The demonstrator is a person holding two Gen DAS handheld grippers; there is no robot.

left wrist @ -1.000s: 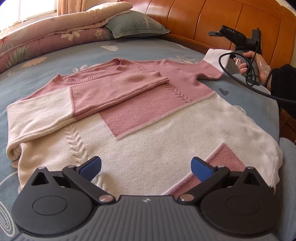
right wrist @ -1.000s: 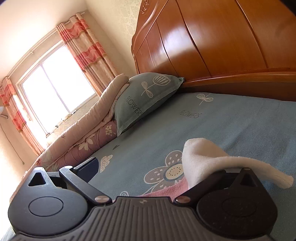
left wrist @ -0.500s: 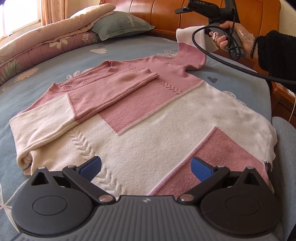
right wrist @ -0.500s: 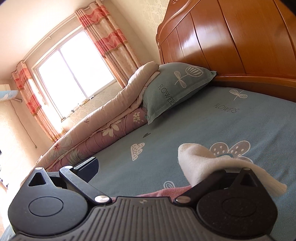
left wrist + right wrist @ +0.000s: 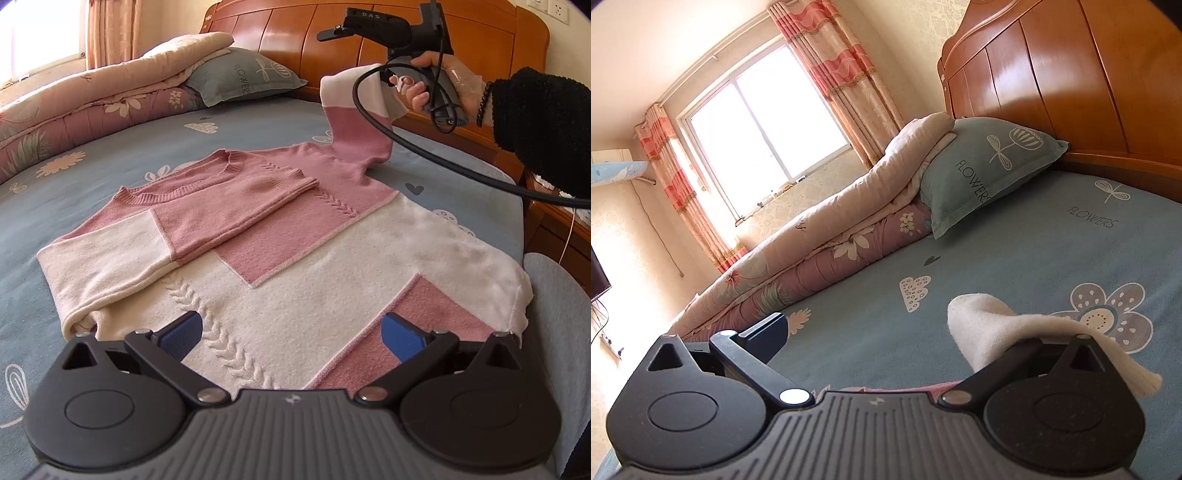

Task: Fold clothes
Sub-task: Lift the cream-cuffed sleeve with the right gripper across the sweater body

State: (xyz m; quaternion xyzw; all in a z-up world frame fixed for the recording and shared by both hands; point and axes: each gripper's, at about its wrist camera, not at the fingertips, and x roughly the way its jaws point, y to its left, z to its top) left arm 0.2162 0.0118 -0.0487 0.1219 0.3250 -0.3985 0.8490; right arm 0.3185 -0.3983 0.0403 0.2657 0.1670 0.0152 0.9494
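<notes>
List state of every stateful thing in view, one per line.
sweater: flat on the bed, front up
left sleeve: folded across the chest
right sleeve: lifted off the bed, cuff draped over a finger of the right gripper
left gripper: open, empty, over the hem
right gripper: jaws apart in its own view
curtains: drawn open
quilt: folded along the bed's far side

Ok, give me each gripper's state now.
Left gripper: open, holding nothing, hovering over the sweater.
Right gripper: fingers look apart, yet the sleeve cuff hangs lifted from it; open or shut cannot be told.
</notes>
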